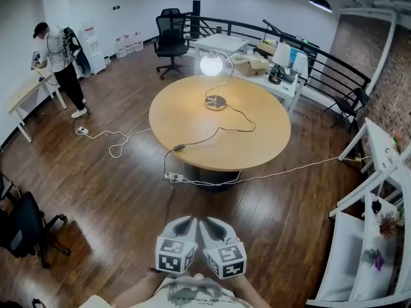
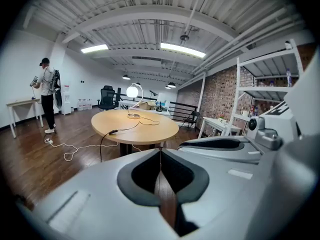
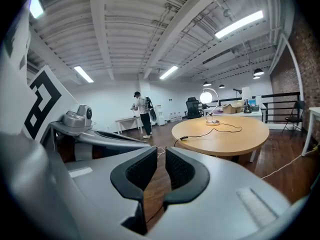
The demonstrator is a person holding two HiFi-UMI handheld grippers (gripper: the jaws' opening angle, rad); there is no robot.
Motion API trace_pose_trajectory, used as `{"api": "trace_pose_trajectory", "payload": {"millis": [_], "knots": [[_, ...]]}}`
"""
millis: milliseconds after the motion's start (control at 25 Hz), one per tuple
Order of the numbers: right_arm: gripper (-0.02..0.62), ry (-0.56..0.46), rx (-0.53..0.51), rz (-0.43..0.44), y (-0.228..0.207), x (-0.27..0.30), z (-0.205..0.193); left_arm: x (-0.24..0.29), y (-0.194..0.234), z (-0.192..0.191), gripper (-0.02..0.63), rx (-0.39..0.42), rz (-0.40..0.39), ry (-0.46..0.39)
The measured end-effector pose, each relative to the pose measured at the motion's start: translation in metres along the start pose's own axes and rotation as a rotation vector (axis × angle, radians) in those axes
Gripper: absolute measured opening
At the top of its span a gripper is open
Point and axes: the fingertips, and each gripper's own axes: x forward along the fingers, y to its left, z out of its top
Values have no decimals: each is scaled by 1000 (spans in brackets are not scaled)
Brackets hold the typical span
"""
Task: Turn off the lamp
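On the far side of the round worktop (image 1: 192, 133) the lamp (image 1: 210, 63) glows, well apart from both grippers. The left gripper (image 1: 185, 222) is closed and the right gripper (image 1: 208, 223) is a sliver apart, both empty. Step close first, then press the dark lump on the cord (image 1: 179, 147), likely the switch, squarely.

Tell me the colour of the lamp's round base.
Shiny silver metal lamp base; head view shows best.

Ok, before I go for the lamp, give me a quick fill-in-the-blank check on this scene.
The lamp on the round table is switched ____.
Its inline switch lies on the ____.
The cord drops off the table edge to a power strip on the ____.
Between the jaws of the left gripper there is ____.
Missing words: on; table; floor; nothing.
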Motion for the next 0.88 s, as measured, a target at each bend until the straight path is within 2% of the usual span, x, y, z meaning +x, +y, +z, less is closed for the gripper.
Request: {"api": "trace_pose_trajectory", "payload": {"millis": [400,880], "knots": [[49,26,32,15,-15,60,9,49,45,19,4,-55,0,7],[49,70,28,-22,-30,198,56,124,156,73,4,-80,-52,18]]}}
